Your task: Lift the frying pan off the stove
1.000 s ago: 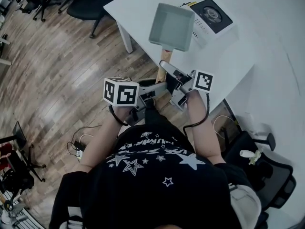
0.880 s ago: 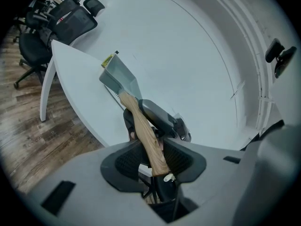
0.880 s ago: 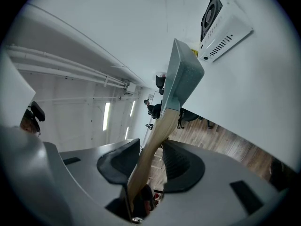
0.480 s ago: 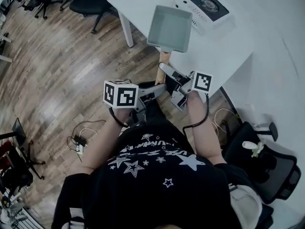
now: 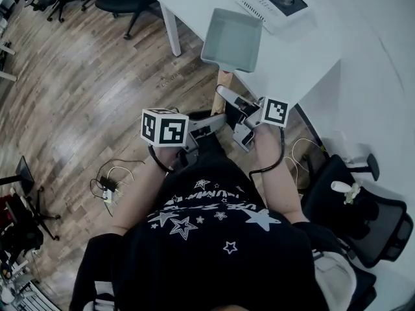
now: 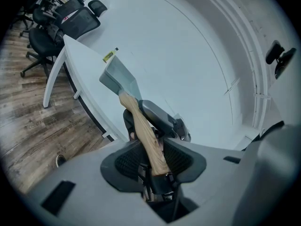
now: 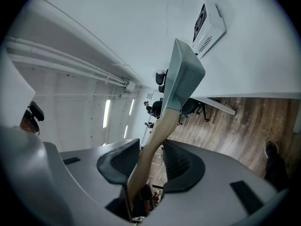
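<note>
Black short-sleeved T-shirt printed with white stars and white lettering; left gripper and right gripper grey-bodied, with dark ribbed pads; each bears a white marker cube with black squares; black cable at the right gripper's five o'clock.

Wide open floor left, bare table ahead, only the stove blocking its far corner.

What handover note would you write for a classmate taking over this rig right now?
Left gripper: fingers shut on the wooden handle.
Right gripper: fingers shut on the same handle.
Frying pan: held in the air, beside the stove, above the table edge.
Done: pan is off the stove.
Left: probably carry it clear and set it down; keep both grips firm.
</note>
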The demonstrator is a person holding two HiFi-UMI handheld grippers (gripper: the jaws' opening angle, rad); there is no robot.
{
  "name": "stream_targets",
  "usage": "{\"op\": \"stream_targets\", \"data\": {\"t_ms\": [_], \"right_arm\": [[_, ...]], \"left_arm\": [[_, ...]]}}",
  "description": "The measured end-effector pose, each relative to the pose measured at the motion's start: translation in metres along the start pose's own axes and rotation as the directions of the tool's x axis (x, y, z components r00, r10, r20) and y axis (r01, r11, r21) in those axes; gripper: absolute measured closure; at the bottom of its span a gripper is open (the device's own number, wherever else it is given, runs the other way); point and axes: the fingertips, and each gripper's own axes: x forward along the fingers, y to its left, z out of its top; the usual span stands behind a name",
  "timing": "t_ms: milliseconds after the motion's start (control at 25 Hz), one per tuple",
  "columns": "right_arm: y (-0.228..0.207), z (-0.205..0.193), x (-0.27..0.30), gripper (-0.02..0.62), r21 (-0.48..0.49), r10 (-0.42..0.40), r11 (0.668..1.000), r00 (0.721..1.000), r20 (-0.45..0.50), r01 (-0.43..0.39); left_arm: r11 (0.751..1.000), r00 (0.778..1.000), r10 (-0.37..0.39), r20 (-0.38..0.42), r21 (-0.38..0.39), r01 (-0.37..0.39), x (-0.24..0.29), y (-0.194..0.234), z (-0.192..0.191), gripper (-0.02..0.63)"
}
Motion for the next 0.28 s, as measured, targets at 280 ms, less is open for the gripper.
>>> {"op": "stream_targets", "data": {"t_ms": [280], "right_arm": [[0.0009, -0.0110, -0.0055, 0.440, -0.004, -0.015, 1.000, 1.000, -0.011, 0.015]], "left_arm": [[1.000, 1.000, -0.002, 0.000, 0.002, 0.002, -0.0030, -0.0032, -0.0109, 0.457]]}}
